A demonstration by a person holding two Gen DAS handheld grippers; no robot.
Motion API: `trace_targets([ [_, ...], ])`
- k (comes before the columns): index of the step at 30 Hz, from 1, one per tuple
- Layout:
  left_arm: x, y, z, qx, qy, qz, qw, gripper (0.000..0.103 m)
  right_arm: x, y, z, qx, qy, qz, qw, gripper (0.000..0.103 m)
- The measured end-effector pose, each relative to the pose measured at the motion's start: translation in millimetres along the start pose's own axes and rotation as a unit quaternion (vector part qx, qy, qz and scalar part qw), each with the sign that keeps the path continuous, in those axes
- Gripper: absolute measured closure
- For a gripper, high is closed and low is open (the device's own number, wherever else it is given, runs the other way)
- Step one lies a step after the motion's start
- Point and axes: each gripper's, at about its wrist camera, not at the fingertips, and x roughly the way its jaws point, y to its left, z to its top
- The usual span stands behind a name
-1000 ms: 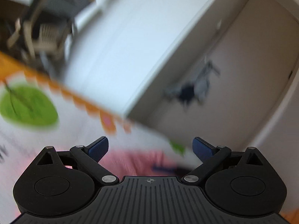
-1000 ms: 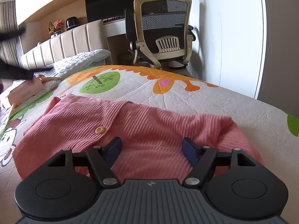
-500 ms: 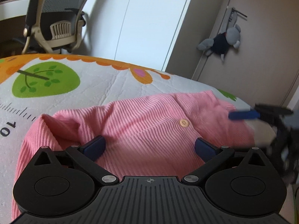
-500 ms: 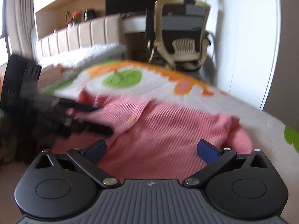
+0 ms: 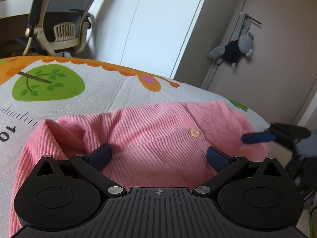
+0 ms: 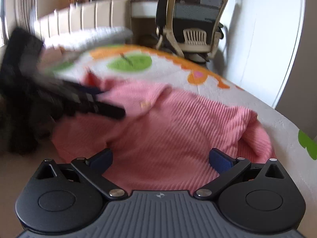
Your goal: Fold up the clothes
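Note:
A pink ribbed cardigan with a tan button lies bunched on the cartoon-print bed mat. My left gripper hovers open just above its near edge, with nothing between the jaws. One blue finger of my right gripper reaches in over the cardigan's right side. In the right wrist view the cardigan fills the middle, and my right gripper stands open over it and holds nothing. The left gripper shows there as a dark blur over the cardigan's left part.
Beyond the bed stand an office chair and a white wardrobe. A grey plush toy hangs on the brown door. A padded headboard and a pillow lie at the far left. The mat's right edge drops off near the door.
The left wrist view swung down from the wall onto the cardigan. The left gripper has come in over the cardigan's left side, and the right gripper's jaws have spread wider.

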Motion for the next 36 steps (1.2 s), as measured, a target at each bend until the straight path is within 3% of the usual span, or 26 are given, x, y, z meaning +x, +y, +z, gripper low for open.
trace_targets([
  [4,1,-1,0,0.003,0.0,0.003,1.0,0.0,-4,-19,11,0.015,-0.041,-0.104,0.994,0.0],
  [8,1,-1,0,0.005,0.0,0.004,1.0,0.0,39,-32,1,0.004,0.0,-0.216,0.976,0.0],
  [20,0,-3,0,0.014,0.009,0.006,0.9998,0.0,44,-31,-2,0.006,-0.004,-0.217,0.976,0.0],
  [24,-18,-9,4,0.04,0.043,-0.016,0.9981,0.0,46,-27,-2,0.004,-0.006,-0.22,0.975,0.0],
  [26,-41,-6,7,0.042,0.025,-0.024,0.9985,0.0,46,-26,-2,0.003,-0.007,-0.221,0.975,0.0],
  [27,-51,-3,9,0.045,0.013,-0.011,0.9988,0.0,46,-26,-2,0.004,-0.007,-0.221,0.975,0.0],
  [29,-64,6,14,0.053,-0.009,0.056,0.997,0.0,47,-26,-1,0.005,-0.007,-0.22,0.976,0.0],
  [32,-60,27,19,0.064,0.004,0.154,0.9859,0.001,48,-27,-1,0.007,-0.007,-0.218,0.976,0.0],
  [33,-55,33,18,0.068,0.016,0.164,0.984,0.003,49,-27,-1,0.007,-0.007,-0.218,0.976,0.0],
  [34,-49,38,17,0.072,0.027,0.173,0.9819,0.015,49,-27,-1,0.008,-0.007,-0.218,0.976,0.0],
  [35,-44,42,15,0.076,0.039,0.182,0.9797,0.045,48,-27,-1,0.007,-0.007,-0.219,0.976,0.0],
  [36,-40,44,12,0.079,0.046,0.187,0.9781,0.055,48,-26,-1,0.006,-0.007,-0.219,0.976,0.0],
])
